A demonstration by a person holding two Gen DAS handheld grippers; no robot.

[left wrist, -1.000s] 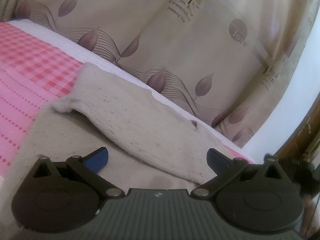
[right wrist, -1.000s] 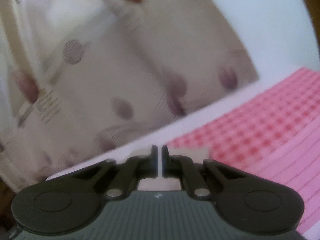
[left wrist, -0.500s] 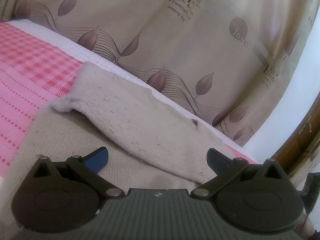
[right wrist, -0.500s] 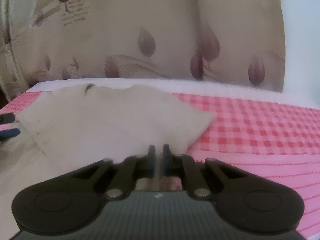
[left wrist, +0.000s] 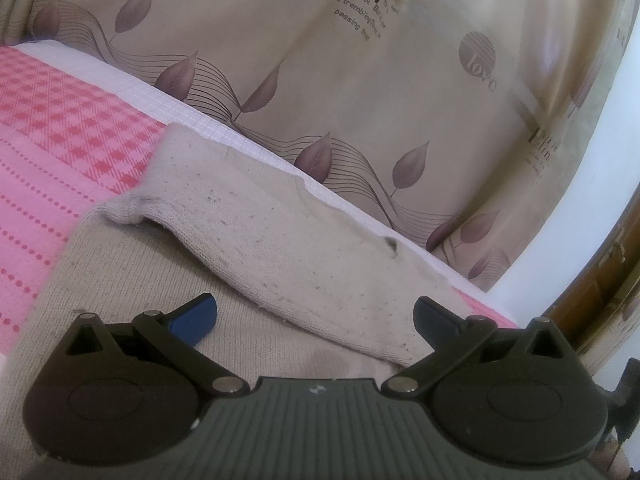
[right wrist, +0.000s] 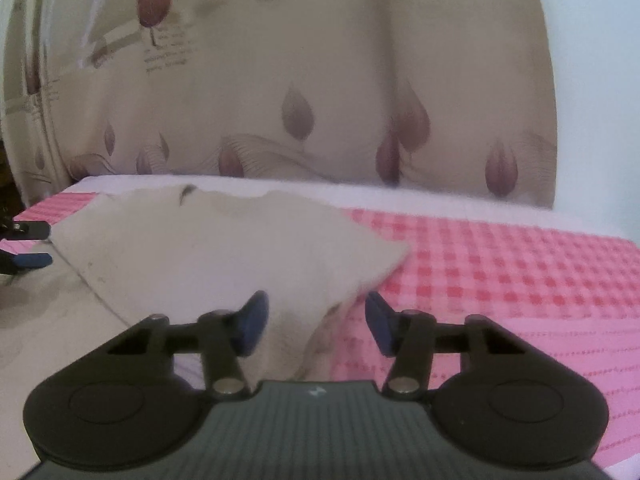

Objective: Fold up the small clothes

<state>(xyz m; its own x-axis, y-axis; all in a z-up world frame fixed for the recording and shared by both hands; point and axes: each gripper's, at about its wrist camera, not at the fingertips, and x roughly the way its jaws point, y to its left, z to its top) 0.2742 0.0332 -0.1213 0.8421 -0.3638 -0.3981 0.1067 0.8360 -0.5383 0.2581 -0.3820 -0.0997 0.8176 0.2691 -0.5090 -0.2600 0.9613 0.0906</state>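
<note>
A small beige knit garment (left wrist: 272,240) lies on a pink checked bedspread (left wrist: 52,128), with its far part folded over the near part. My left gripper (left wrist: 316,314) is open and empty, low over the garment's near layer, fingers either side of the fold edge. In the right wrist view the same garment (right wrist: 224,240) lies ahead and left. My right gripper (right wrist: 316,320) is open, its fingers astride the garment's near corner, which has dropped between them. The left gripper's fingertips (right wrist: 36,258) show at the far left edge.
A beige curtain with purple leaf prints (left wrist: 360,80) hangs close behind the bed's white far edge (left wrist: 200,124). A white wall (right wrist: 592,80) stands to the right. Wooden furniture (left wrist: 612,264) shows at the right edge of the left wrist view.
My right gripper swung down to the bed while shut on the garment's corner, then opened and let it go. My left gripper stayed open and nearly still.
</note>
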